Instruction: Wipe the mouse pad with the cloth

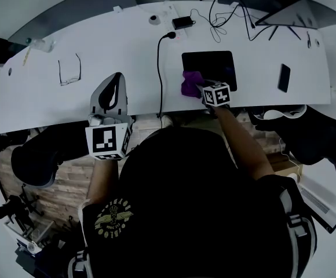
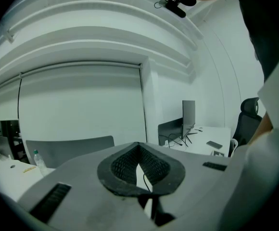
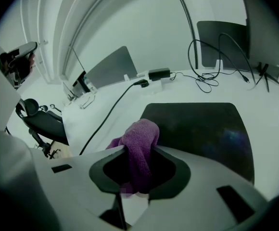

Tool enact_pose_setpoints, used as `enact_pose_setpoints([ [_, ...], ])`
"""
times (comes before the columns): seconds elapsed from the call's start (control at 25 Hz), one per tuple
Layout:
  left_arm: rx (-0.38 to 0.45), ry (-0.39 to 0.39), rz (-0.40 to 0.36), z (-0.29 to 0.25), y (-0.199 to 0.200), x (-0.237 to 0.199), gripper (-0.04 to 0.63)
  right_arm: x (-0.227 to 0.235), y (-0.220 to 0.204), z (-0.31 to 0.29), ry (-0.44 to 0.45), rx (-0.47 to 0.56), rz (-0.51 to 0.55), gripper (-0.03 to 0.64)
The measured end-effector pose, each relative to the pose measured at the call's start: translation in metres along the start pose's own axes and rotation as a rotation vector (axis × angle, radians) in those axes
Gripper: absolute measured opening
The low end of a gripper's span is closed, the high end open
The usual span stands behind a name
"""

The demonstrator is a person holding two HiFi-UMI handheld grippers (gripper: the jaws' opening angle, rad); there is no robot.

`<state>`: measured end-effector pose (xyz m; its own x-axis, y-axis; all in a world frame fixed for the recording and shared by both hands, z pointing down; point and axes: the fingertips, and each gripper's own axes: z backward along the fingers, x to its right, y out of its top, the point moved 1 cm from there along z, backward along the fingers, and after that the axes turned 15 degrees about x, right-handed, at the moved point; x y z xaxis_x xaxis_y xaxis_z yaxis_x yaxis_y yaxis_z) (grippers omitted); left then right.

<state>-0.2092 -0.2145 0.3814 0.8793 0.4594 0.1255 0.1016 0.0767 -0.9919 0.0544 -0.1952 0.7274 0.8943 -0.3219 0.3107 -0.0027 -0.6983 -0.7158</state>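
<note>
Two grippers show, and only the right gripper (image 3: 138,150) carries anything: its jaws pinch a purple cloth (image 3: 140,136), bunched upright between them, at the near-left corner of the black mouse pad (image 3: 202,129) on the white counter (image 1: 98,45); the pad's long axis runs across the counter, so most of it lies ahead and right of those jaws; the left gripper (image 2: 138,150), jaws pressed together on nothing, hangs well apart at the counter's near edge.

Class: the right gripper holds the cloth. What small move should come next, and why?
Probably sweep the right gripper rightward across the mouse pad: its jaws pinch the cloth at the pad's near-left corner, so most of the pad lies to its right.
</note>
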Motion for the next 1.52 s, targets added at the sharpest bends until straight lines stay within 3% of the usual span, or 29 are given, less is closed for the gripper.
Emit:
enact_pose_setpoints([
  [0.24,-0.017,0.019,0.003,-0.014,-0.006,0.007,0.0,0.032,-0.008,0.01,-0.044,-0.02,-0.01,0.087],
  [0.64,0.002,0.011,-0.007,-0.059,0.016,0.072,0.0,0.108,-0.015,0.053,-0.067,-0.041,-0.001,0.087],
  [1.16,0.048,0.082,-0.009,-0.091,0.035,0.135,0.0,0.178,-0.022,0.098,-0.04,-0.081,0.052,0.087],
  [1.32,0.079,0.1,-0.025,-0.094,0.051,0.146,0.0,0.158,0.01,0.121,0.044,-0.004,0.094,0.087],
  [1.52,0.12,0.123,-0.004,-0.083,0.071,0.154,0.002,0.106,0.088,0.17,0.206,0.209,0.054,0.087],
])
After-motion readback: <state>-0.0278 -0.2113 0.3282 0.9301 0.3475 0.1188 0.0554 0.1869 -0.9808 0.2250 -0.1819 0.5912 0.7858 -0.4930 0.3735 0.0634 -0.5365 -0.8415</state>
